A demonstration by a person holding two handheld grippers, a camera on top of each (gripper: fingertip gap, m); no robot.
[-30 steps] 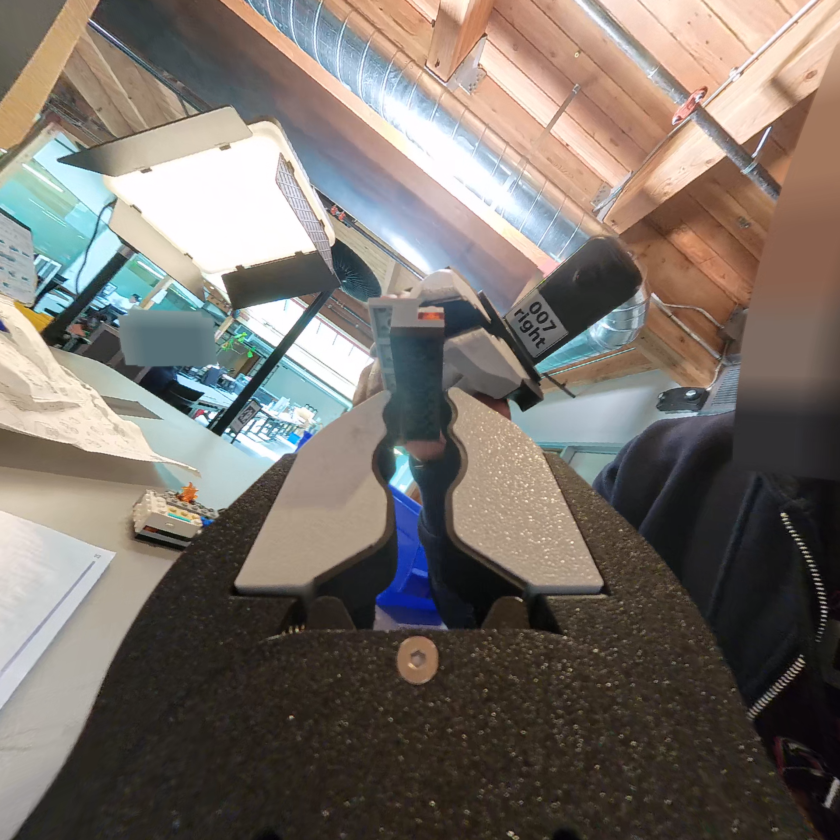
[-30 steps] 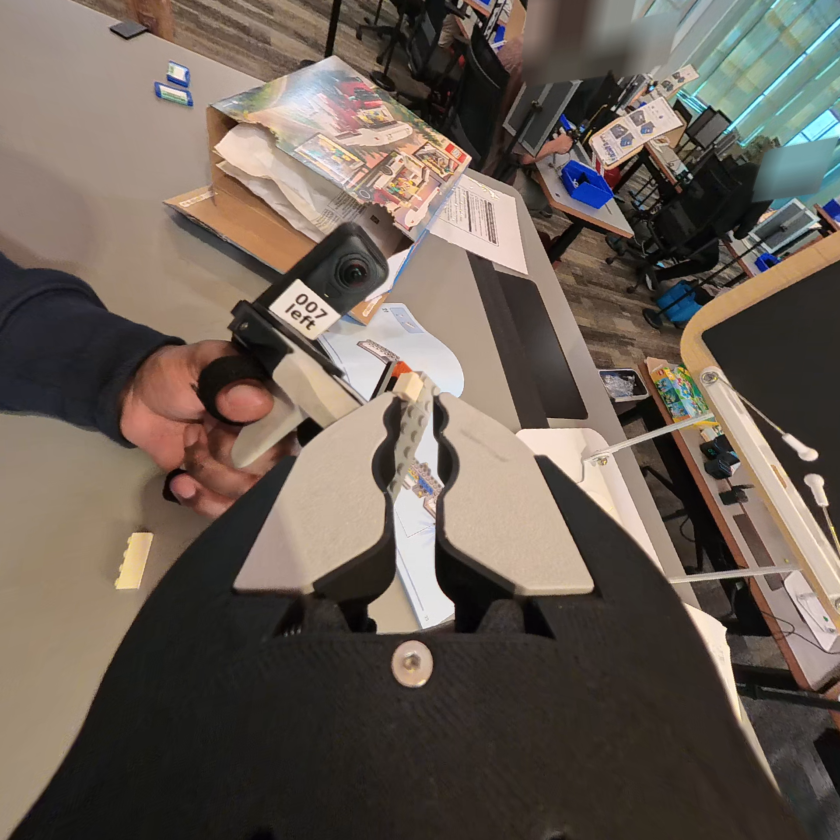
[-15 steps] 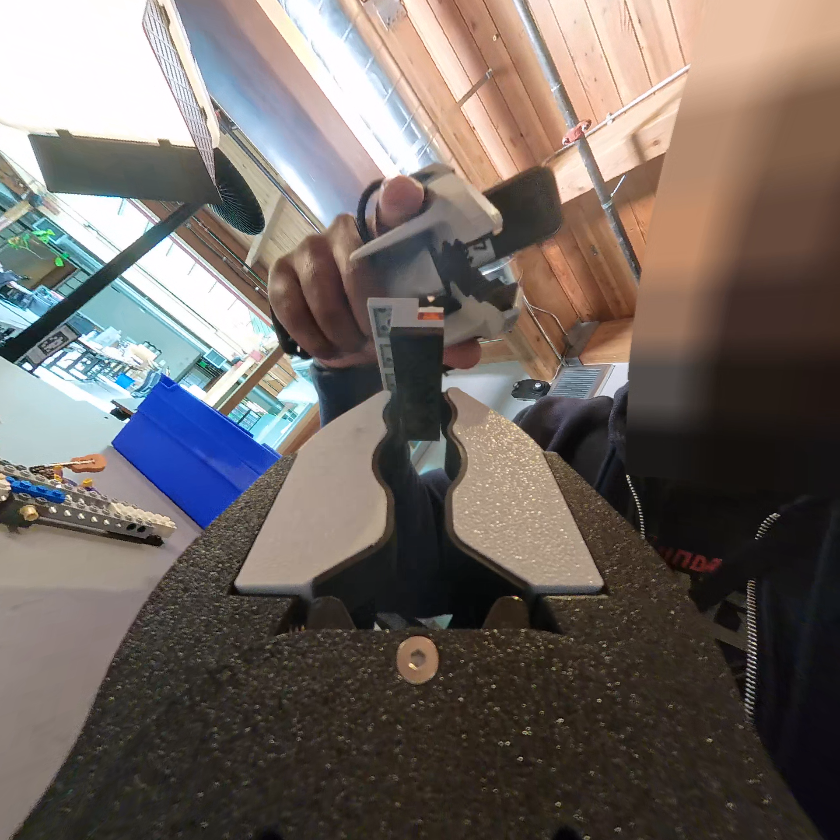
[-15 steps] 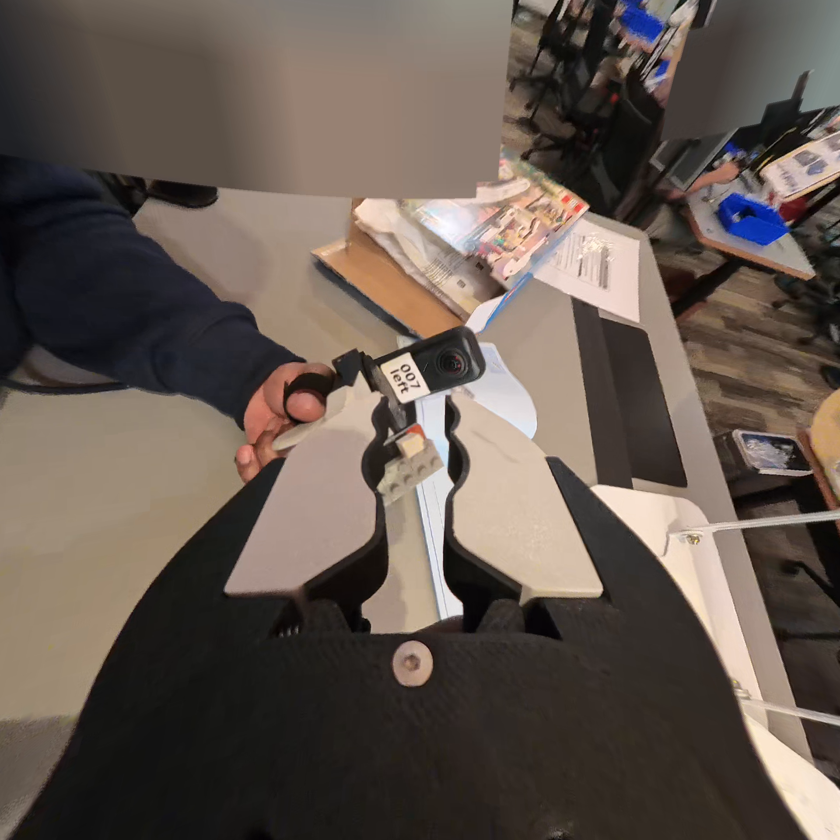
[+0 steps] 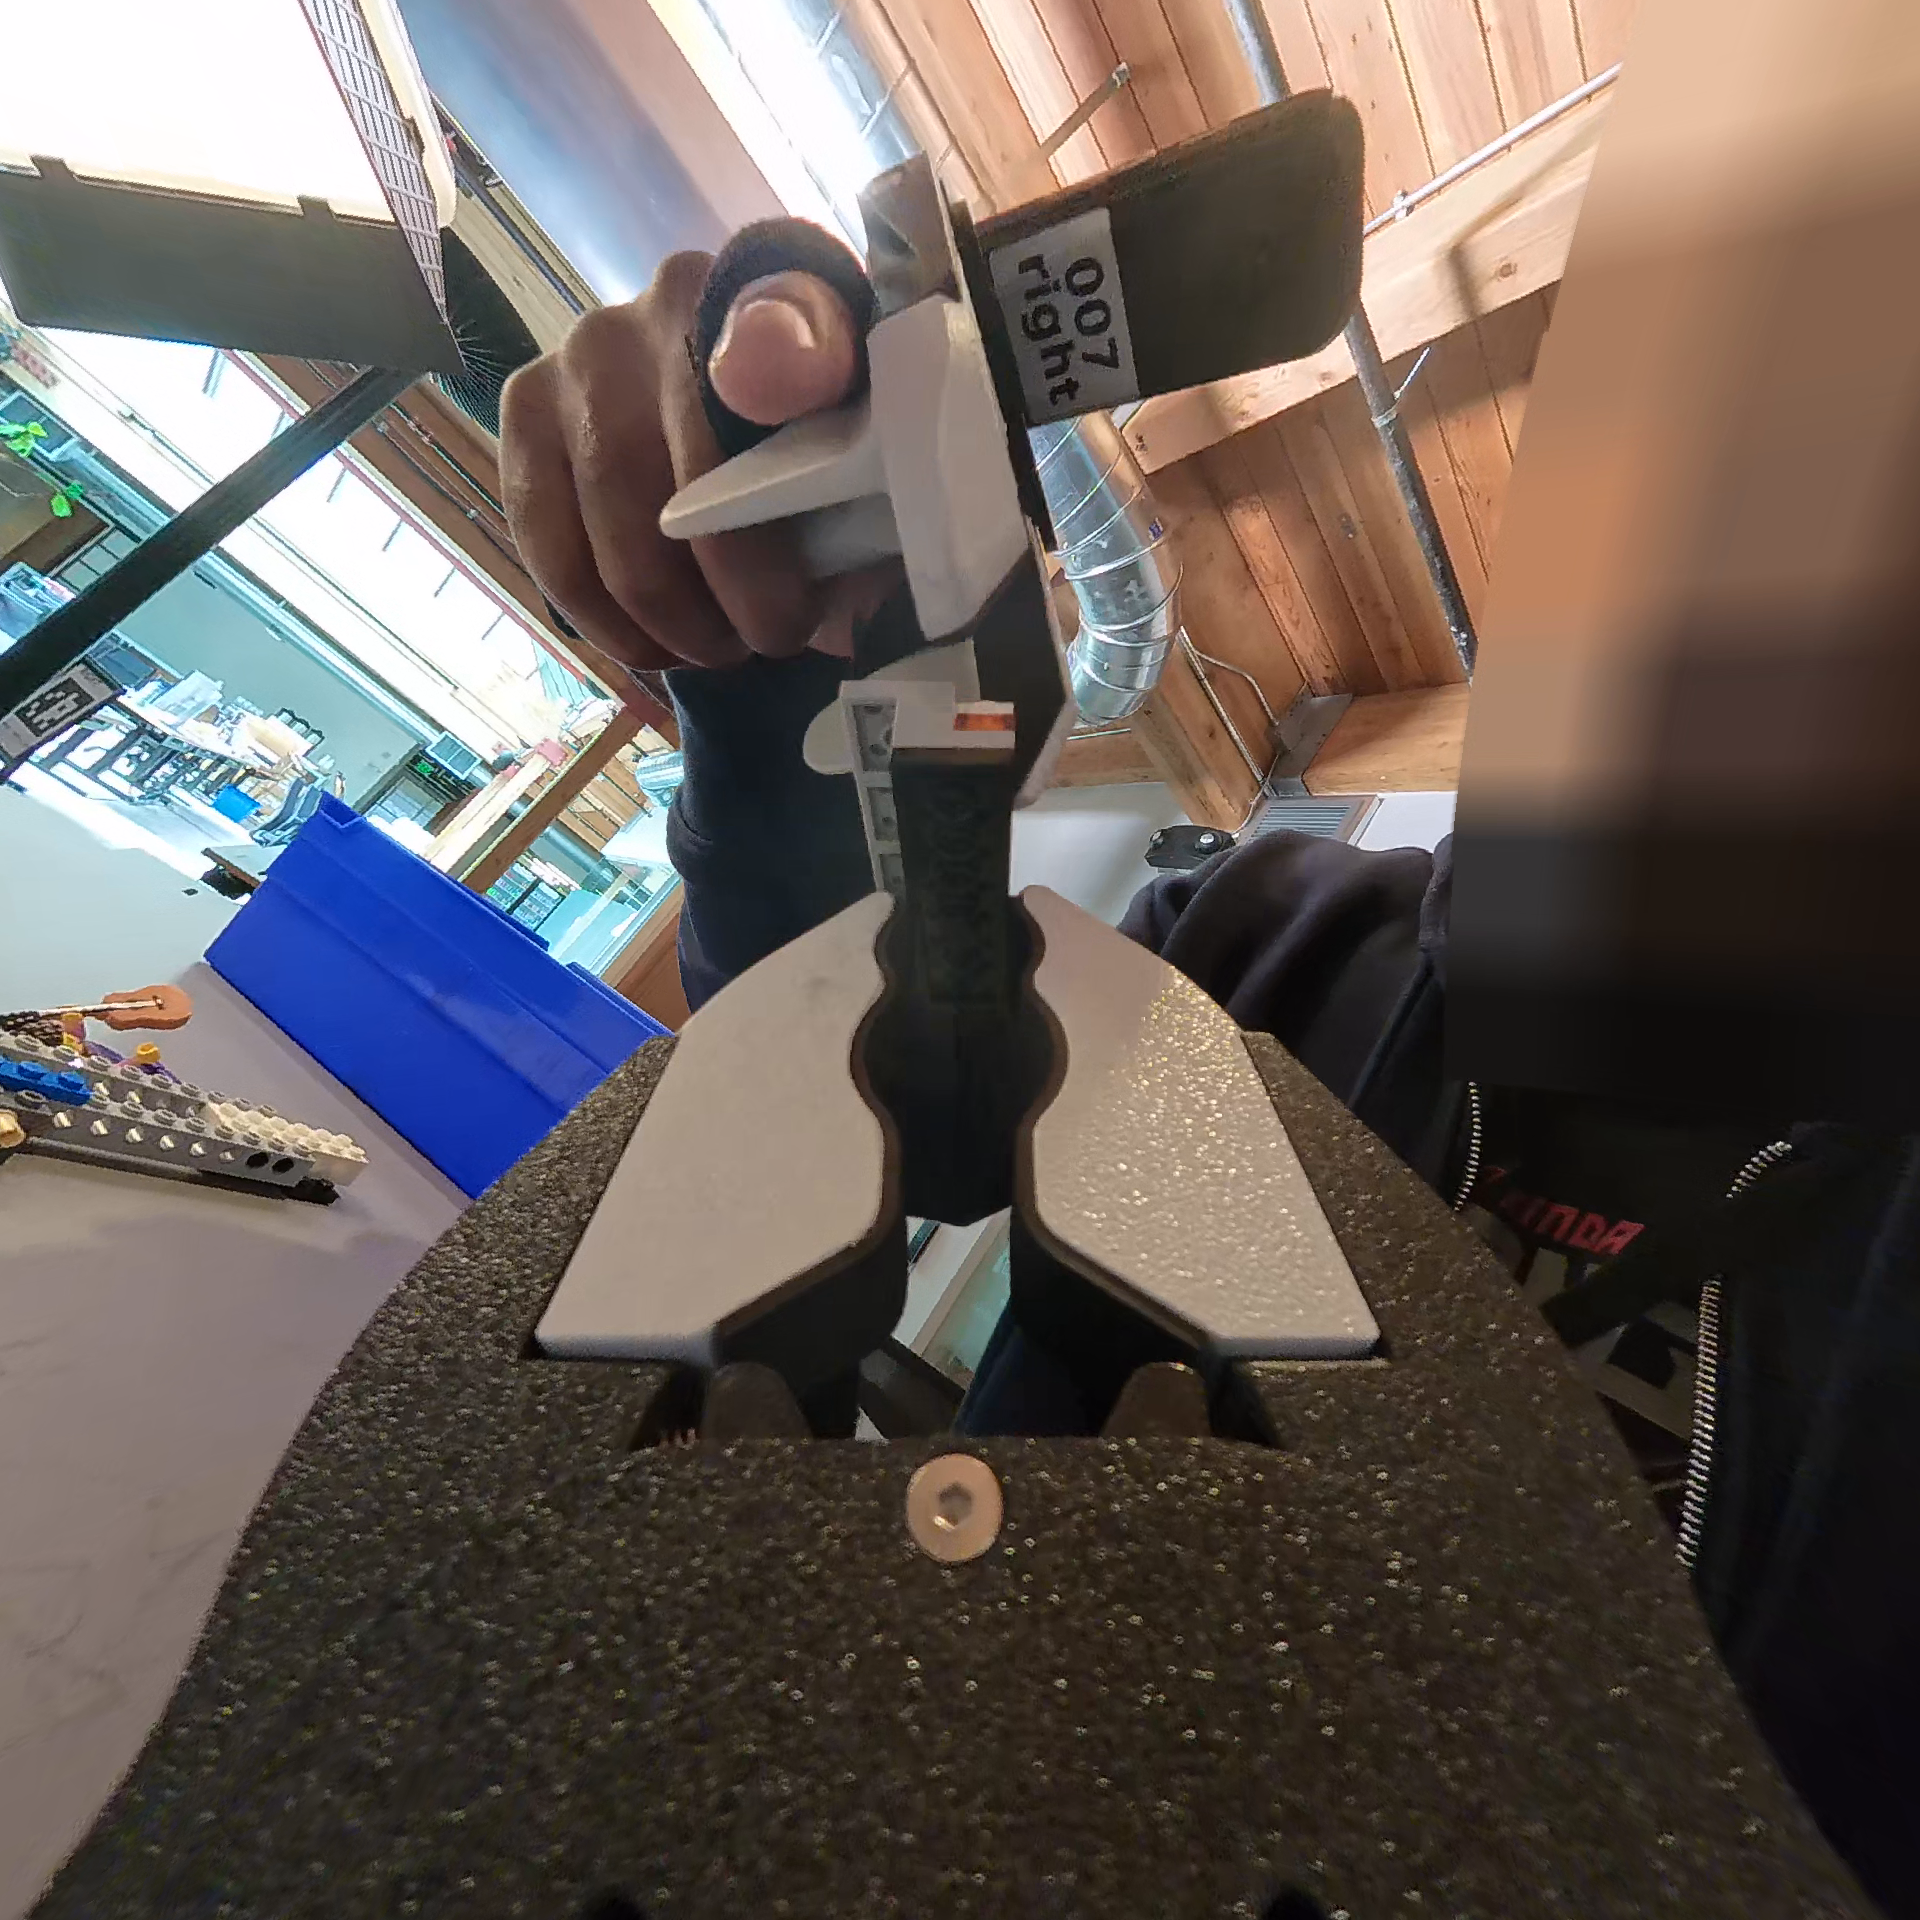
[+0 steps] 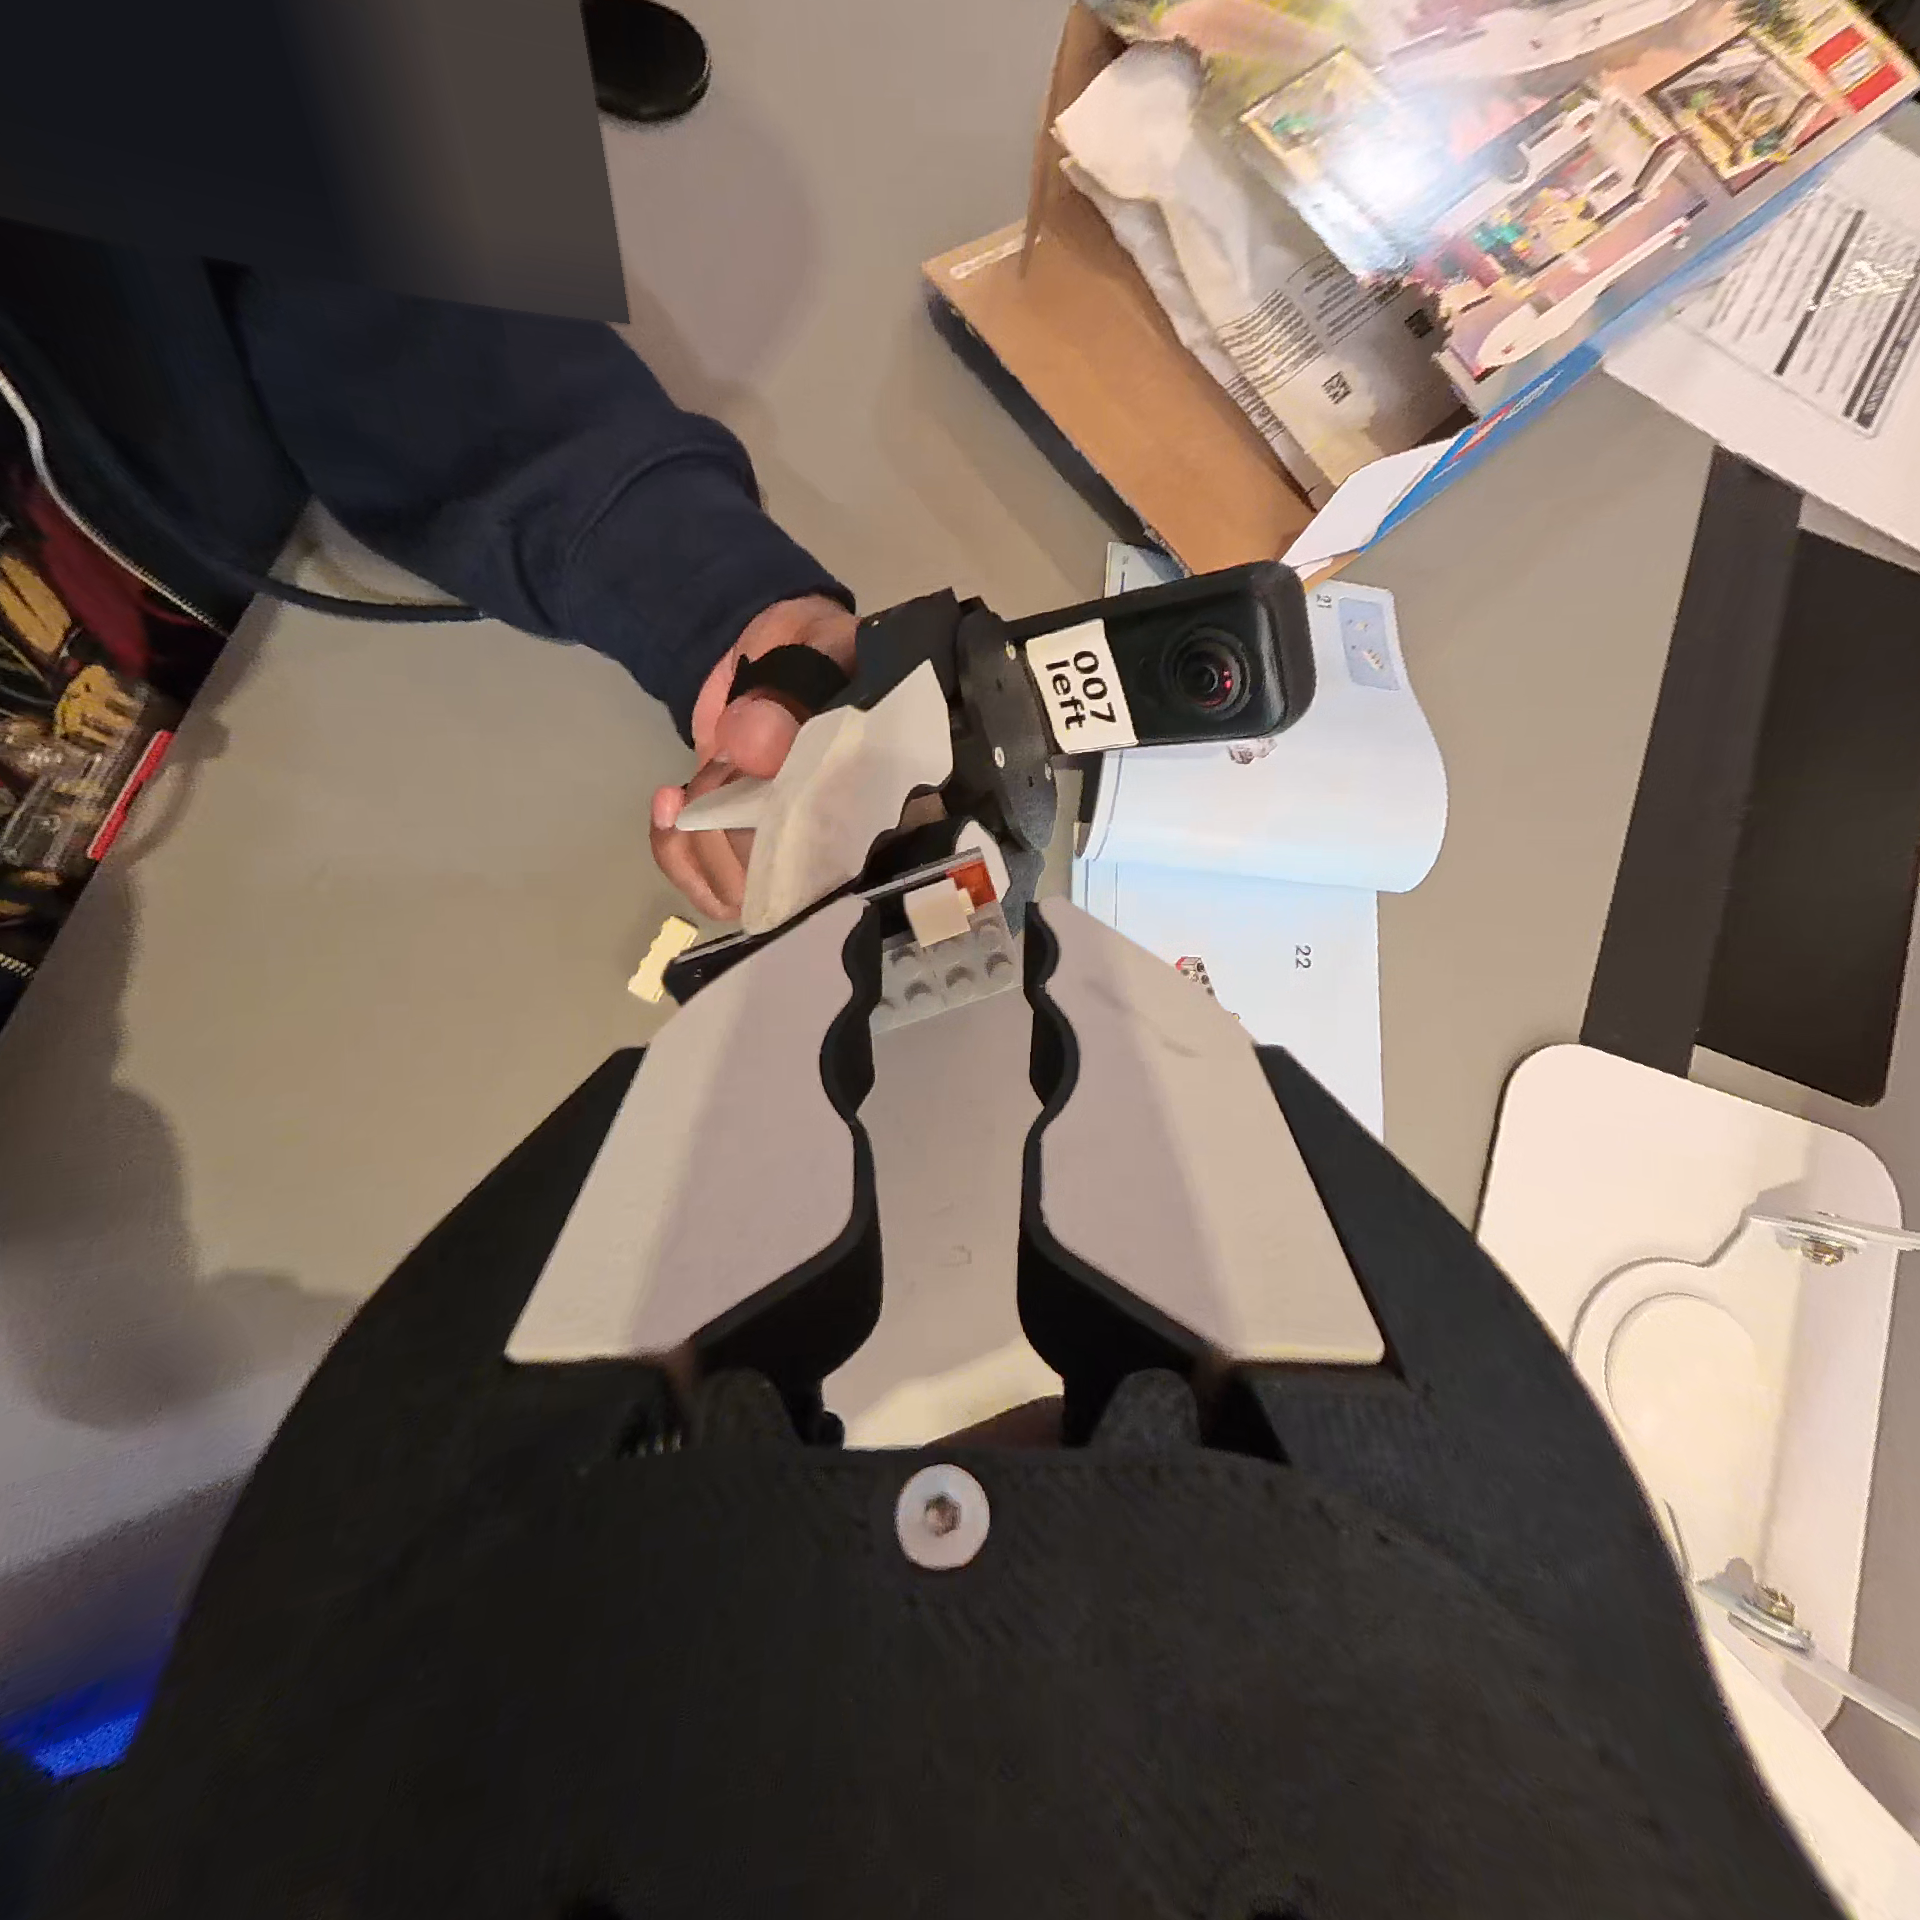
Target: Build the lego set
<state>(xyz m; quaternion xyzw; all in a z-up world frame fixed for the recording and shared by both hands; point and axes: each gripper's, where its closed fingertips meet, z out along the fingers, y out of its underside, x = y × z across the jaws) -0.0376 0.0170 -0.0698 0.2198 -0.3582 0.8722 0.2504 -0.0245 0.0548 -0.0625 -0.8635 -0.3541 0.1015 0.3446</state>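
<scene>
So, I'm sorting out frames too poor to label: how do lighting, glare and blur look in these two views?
Left wrist view: strongly backlit, the light panel and windows blown out, the hand dim, sparkle on the right finger plate. Right wrist view: even light, soft shadows on the table, motion blur on the toy box. Both bend at the edges.

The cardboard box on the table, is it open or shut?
Open: the cardboard box lies with its end flaps apart, and white crumpled paper shows inside.

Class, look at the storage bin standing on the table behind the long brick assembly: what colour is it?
Blue. The storage bin shows best in the left wrist view, behind the brick assembly.
</scene>
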